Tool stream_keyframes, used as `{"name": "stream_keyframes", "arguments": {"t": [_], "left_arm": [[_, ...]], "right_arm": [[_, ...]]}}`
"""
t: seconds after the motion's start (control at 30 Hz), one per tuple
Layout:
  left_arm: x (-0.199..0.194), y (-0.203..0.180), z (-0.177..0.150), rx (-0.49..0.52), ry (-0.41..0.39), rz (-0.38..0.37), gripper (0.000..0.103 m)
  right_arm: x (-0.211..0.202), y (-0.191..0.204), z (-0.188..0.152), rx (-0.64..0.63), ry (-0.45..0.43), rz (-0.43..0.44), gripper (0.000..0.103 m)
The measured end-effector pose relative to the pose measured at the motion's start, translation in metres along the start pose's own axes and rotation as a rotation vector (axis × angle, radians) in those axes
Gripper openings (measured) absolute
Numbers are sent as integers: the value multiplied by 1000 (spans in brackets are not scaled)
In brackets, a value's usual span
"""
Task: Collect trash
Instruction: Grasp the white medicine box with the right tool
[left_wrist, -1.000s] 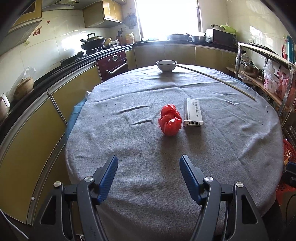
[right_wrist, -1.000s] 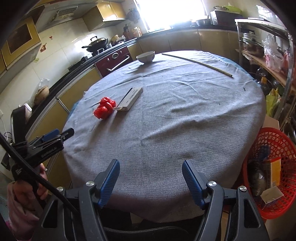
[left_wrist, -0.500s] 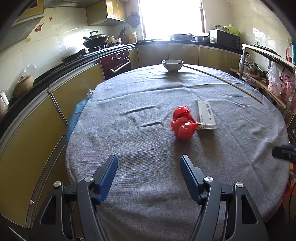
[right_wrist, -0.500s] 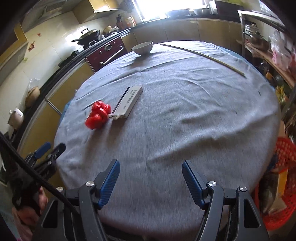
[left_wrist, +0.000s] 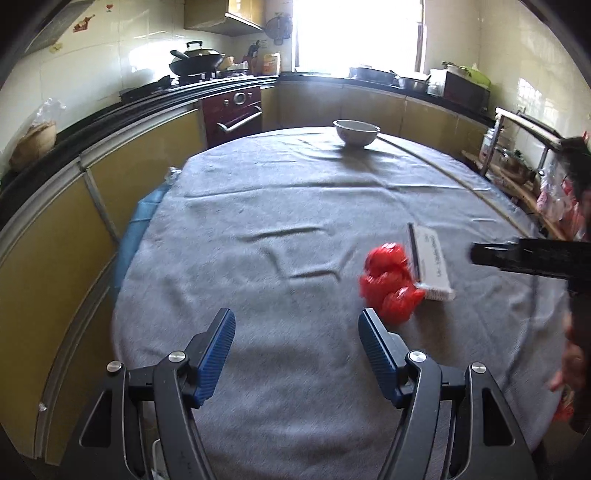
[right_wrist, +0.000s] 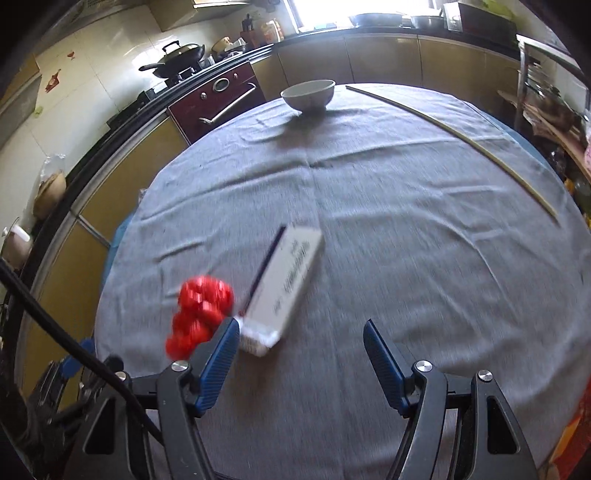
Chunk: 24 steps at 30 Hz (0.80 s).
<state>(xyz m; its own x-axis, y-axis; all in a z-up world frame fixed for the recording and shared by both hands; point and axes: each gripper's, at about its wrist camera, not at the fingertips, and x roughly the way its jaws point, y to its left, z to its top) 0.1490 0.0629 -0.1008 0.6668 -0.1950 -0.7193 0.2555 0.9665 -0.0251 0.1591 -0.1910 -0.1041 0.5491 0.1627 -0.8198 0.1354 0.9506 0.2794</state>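
Grey cloth (right_wrist: 406, 240) covers a round kitchen table, with a crumpled red bag (right_wrist: 199, 314) touching a white box (right_wrist: 288, 280) lower left of the right wrist frame. Both the left gripper (left_wrist: 297, 334) and right gripper (right_wrist: 299, 343) hang spread and empty above it.

A round table under grey cloth (right_wrist: 406, 258) bears a pale ceramic bowl (right_wrist: 308, 94) and a long thin stick, perhaps bamboo (right_wrist: 461, 136); a black wok (left_wrist: 195, 61) sits on the stove.

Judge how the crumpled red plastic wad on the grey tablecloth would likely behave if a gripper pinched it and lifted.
The red plastic wad looks like thin, scrunched film, so it would probably squash between the fingers instead of resisting. It seems light for its bulk and should lift easily. Its lumpy, folded shape suggests it would hardly roll, though it lies right against the white box and might nudge it.
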Motion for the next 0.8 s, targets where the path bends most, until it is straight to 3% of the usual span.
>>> {"name": "stream_keyframes", "arguments": {"t": [0.27,0.53,0.73,0.8], "left_arm": [[17,8,3,-17,29,-15,70],[22,25,5,-45,39,-21,70],[22,22,12,-37,38,-55,70],[22,19,16,-37,36,-76,70]], "right_arm": [[53,12,45,63,82,-16,73],[95,22,52,102,158,-113,72],[98,30,52,42,142,-163,53],[95,25,52,42,137,-154,52]]}}
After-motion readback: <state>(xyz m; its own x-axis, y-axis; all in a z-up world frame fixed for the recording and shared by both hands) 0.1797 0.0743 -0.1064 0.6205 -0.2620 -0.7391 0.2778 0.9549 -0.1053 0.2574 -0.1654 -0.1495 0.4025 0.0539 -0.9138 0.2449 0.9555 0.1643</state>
